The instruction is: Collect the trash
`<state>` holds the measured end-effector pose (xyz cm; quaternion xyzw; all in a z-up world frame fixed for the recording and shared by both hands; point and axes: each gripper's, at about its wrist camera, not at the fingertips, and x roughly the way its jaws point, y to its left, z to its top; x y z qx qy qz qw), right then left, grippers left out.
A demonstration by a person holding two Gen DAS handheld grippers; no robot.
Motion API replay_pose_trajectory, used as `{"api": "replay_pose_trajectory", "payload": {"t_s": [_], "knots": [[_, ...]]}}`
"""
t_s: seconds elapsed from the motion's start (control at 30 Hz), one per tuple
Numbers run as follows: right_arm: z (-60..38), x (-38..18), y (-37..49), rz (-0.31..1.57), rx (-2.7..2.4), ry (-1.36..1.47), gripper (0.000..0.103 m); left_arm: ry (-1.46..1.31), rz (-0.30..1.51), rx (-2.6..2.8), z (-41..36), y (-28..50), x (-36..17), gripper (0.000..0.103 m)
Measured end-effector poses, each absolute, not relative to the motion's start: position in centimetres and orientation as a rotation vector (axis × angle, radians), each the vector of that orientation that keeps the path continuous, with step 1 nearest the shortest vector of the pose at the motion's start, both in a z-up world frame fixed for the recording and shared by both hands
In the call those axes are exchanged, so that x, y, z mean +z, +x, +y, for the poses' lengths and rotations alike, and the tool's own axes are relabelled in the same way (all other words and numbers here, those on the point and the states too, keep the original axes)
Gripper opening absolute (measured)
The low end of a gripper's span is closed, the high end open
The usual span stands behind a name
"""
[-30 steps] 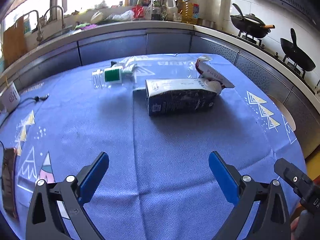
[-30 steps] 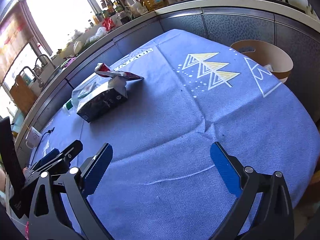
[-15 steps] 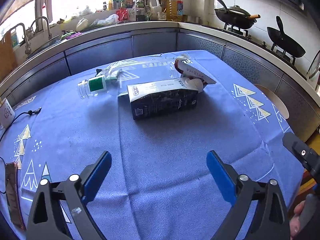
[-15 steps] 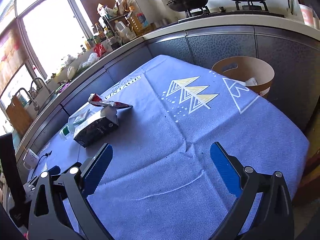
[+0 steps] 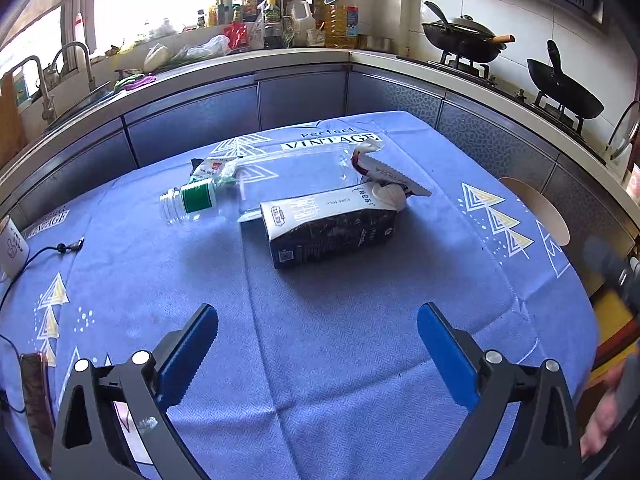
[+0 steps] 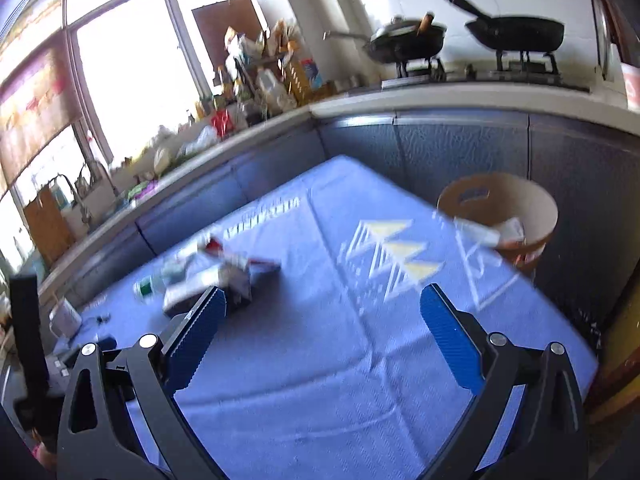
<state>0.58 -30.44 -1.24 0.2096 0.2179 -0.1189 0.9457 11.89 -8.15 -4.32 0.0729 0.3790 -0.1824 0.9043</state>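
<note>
Presently: left claw (image 5: 318, 350) opening wide, empty; right claw (image 6: 320, 330) apart, empty. Milk carton (image 5: 332, 226), clear bottle (image 5: 192, 202), wrapper (image 5: 384, 170) lay mid-table (image 5: 320, 360), touching. Bin (image 6: 498, 216) stood beyond far-right edge. Risk: bottle rolling off; carton nudge dragging wrapper.

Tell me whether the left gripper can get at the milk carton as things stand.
Probably yes. The left gripper is empty, its fingers opening wide, and only bare tablecloth lies between it and the milk carton. The bottle and wrapper sit behind the carton.
</note>
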Motion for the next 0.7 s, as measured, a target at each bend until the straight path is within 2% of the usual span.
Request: {"api": "replay_pose_trajectory", "payload": {"t_s": [0.2,0.4,0.6,0.7], "knots": [[-31.2,1.7,-1.8,0.235,-0.305,0.429,0.097,0.131,0.599,-0.334,-7.6,11.2,-1.8,0.099],[-30.7,-0.4,0.1,0.34,-0.275,0.462,0.097,0.11,0.54,-0.332,-6.9,12.9,-2.7,0.099],[-26.2,2.1,-0.3,0.159,-0.29,0.138,0.097,0.12,0.532,-0.256,-4.8,14.6,-3.5,0.099],[-25.7,1.5,2.1,0.282,-0.227,0.084,0.096,0.047,0.561,-0.246,-2.0,16.2,-3.6,0.099]]}}
